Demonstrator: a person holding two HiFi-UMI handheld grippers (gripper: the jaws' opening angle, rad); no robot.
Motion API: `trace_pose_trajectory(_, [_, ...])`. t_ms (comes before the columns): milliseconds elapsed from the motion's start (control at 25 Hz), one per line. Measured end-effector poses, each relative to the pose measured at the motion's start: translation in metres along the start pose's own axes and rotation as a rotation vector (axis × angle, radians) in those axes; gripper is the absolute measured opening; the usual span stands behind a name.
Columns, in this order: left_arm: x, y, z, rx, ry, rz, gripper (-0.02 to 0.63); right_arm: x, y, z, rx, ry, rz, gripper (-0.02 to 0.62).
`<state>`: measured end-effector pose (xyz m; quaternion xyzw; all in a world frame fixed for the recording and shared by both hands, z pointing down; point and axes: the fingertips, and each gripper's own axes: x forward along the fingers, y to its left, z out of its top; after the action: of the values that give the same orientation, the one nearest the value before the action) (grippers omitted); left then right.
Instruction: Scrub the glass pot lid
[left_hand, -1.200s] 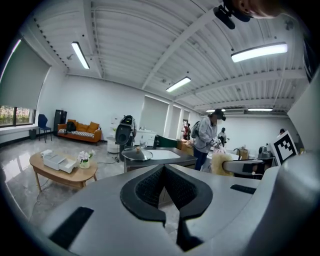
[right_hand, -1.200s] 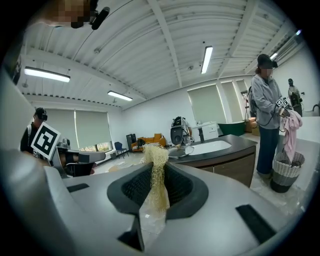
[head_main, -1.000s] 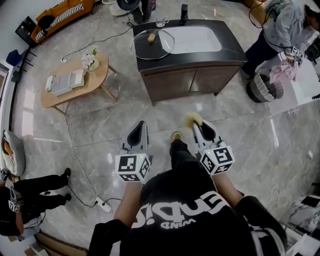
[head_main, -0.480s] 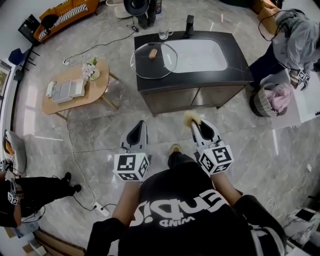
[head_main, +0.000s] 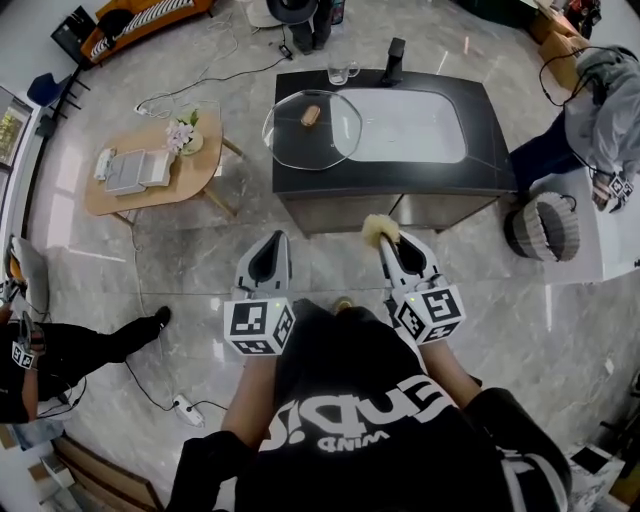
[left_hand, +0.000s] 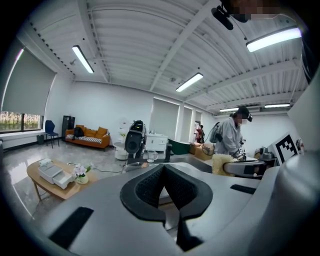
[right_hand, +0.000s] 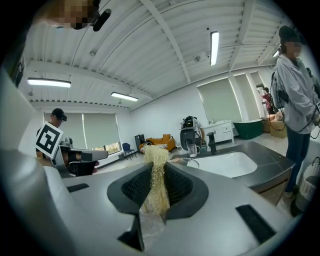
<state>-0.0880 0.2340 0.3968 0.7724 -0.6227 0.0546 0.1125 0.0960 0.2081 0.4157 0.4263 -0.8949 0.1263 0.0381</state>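
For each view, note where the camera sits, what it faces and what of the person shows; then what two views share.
Head view: head-mounted, steeply down at counter, glass pot lid, left gripper, right gripper, torso.
Left gripper view: on the left gripper, along its shut jaws toward the counter.
Right gripper view: on the right gripper, along jaws clamping the scrubber.
Shared: all show the counter.

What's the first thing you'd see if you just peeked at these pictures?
The fluffy yellow scrubber pinched in the right gripper jumps out first, near the middle of the head view. Next comes the big glass pot lid, lying on the dark counter just left of the white sink.
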Motion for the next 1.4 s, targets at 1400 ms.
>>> trace_pose_trajectory(1400, [0.235, 0.118, 0.052, 0.034, 0.027, -0.131, 0.014, 0.228, -0.076, 0.053, -0.019, 0.053, -0.093, 0.060])
